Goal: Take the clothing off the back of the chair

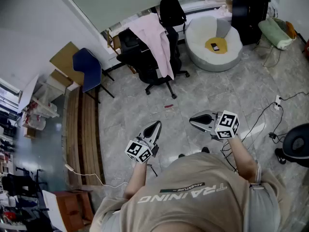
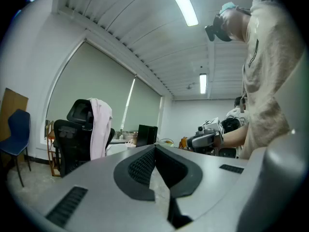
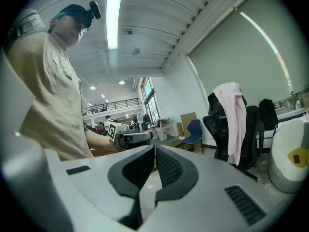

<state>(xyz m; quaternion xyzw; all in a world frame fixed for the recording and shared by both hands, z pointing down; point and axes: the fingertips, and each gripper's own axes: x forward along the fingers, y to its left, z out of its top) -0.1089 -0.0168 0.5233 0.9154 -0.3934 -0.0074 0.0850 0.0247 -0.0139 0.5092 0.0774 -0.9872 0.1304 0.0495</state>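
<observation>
Head view: a soft, pale-pink garment [image 1: 157, 42] hangs in limp folds over the back of a black mesh office chair [image 1: 145, 64] — well apart from both grippers. The left gripper [image 1: 156, 124] and the right gripper [image 1: 192, 119] are smooth grey shells with ribbed black pads, each with its jaws pressed together on nothing. The person's beige shirt [image 1: 193, 197] reads "TRAINING".

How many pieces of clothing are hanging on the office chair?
1: a pink garment draped over the black office chair, on its back; anything underneath it is hidden.
</observation>
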